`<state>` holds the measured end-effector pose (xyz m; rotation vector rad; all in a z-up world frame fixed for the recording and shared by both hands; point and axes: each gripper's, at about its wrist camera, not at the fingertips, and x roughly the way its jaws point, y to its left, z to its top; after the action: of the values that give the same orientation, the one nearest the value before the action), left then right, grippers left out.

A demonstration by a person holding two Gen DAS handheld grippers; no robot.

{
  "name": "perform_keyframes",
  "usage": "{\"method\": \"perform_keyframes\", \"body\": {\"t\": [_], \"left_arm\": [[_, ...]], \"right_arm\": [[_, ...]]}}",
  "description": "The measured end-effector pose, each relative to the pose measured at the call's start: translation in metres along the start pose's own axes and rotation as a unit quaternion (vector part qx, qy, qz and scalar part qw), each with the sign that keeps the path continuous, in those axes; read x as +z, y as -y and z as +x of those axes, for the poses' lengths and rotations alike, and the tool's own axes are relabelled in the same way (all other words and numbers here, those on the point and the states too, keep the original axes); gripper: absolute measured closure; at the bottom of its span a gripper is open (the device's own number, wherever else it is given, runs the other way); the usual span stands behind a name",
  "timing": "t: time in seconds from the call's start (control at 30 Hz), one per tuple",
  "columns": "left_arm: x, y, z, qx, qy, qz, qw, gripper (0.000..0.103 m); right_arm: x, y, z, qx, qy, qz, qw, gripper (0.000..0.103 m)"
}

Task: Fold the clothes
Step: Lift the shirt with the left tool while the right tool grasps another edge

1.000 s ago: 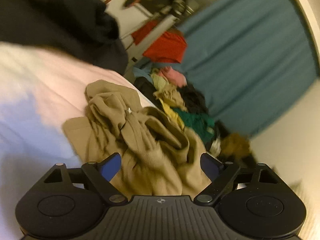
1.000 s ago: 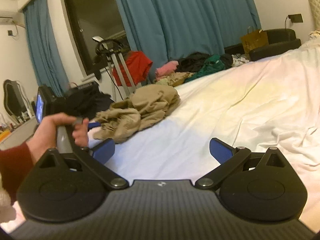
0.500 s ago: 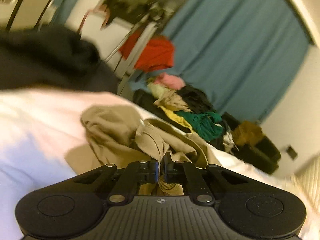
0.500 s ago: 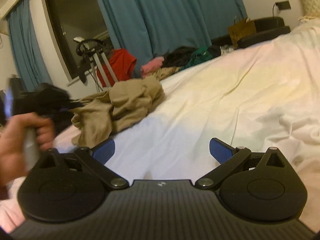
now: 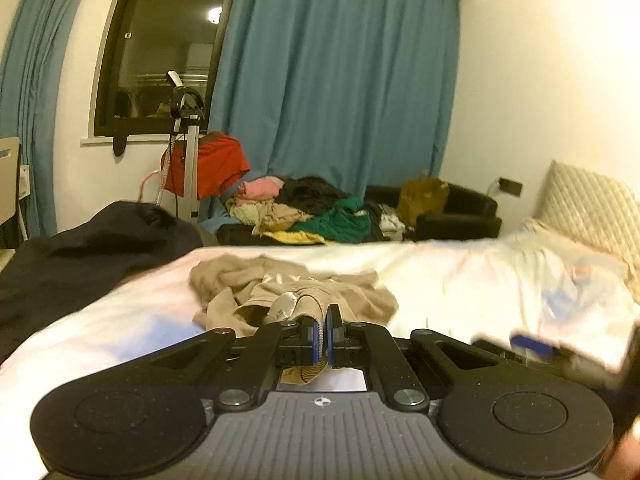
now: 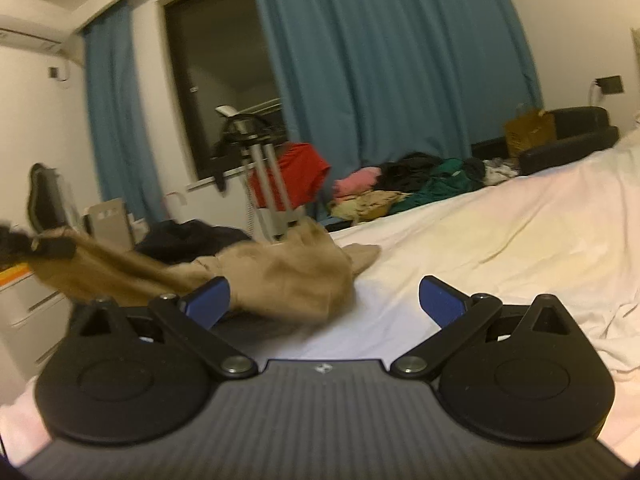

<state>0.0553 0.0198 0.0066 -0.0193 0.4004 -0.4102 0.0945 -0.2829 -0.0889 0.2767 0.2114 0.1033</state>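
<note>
Up close, the tan garment is a soft, matte knit or brushed cotton, crumpled into loose ridges and folds, with a pale lining patch showing near its gathered edge. It lies on the bed near the edge that faces the window, spread low and uneven over the white sheet. The left gripper has its two blue-padded fingers pressed nearly together on a ribbed hem of that garment, and a bit of the striped rib hangs below the pads. In the right wrist view the same cloth appears blurred, one part stretched out as a long band toward the left edge of the bed, the bulk heaped on the sheet. The right gripper stands wide, nothing between its blue pads, and it hovers over bare sheet just beside the heap. The sheet is smooth cotton with shallow creases, more rumpled toward the right side. A black garment sprawls at the bed's left corner, dull and heavy in look. Beyond the bed's far edge a pile of mixed clothes, pink, green, yellow and black, sits on a dark sofa, before long teal curtains hanging in vertical pleats.
</note>
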Motion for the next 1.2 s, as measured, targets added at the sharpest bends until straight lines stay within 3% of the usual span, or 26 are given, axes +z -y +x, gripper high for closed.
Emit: {"method": "perform_keyframes", "body": {"t": [0.2, 0.3, 0.4, 0.53, 0.7, 0.8, 0.9, 0.97, 1.0, 1.03, 1.2], "left_arm": [[-0.043, -0.018, -0.022, 0.031, -0.073, -0.076, 0.9939, 0.099], [-0.048, -0.025, -0.015, 0.051, -0.093, -0.079, 0.9912, 0.099], [-0.048, -0.039, -0.004, 0.045, -0.109, -0.112, 0.9867, 0.099], [-0.054, -0.056, 0.009, 0.049, -0.125, -0.128, 0.9828, 0.099], [-0.06, -0.068, 0.023, 0.052, -0.138, -0.143, 0.9786, 0.099], [-0.066, -0.075, 0.029, 0.054, -0.145, -0.148, 0.9768, 0.099], [-0.072, -0.079, 0.036, 0.056, -0.157, -0.147, 0.9749, 0.099], [-0.074, -0.079, 0.039, 0.053, -0.157, -0.144, 0.9756, 0.099], [-0.074, -0.079, 0.041, 0.05, -0.155, -0.142, 0.9763, 0.099], [-0.074, -0.078, 0.041, 0.047, -0.152, -0.14, 0.9773, 0.099], [-0.069, -0.067, 0.034, 0.006, -0.115, -0.125, 0.9855, 0.099]], "right_arm": [[0.001, -0.04, -0.017, 0.044, -0.028, -0.073, 0.996, 0.001], [-0.004, -0.063, -0.009, 0.095, -0.046, -0.106, 0.989, 0.005], [-0.009, -0.085, 0.016, 0.116, -0.085, -0.133, 0.981, 0.039], [-0.009, -0.111, 0.065, 0.126, -0.136, -0.161, 0.969, 0.04], [-0.022, -0.157, 0.127, 0.144, -0.195, -0.29, 0.926, 0.042], [-0.037, -0.168, 0.152, 0.146, -0.243, -0.322, 0.903, 0.042], [-0.054, -0.174, 0.165, 0.146, -0.274, -0.334, 0.89, 0.042], [-0.056, -0.176, 0.163, 0.119, -0.254, -0.337, 0.899, 0.058], [-0.054, -0.175, 0.162, 0.1, -0.239, -0.336, 0.905, 0.081], [-0.053, -0.174, 0.16, 0.081, -0.224, -0.335, 0.911, 0.087], [-0.022, -0.136, 0.113, 0.016, -0.135, -0.273, 0.952, 0.087]]}}
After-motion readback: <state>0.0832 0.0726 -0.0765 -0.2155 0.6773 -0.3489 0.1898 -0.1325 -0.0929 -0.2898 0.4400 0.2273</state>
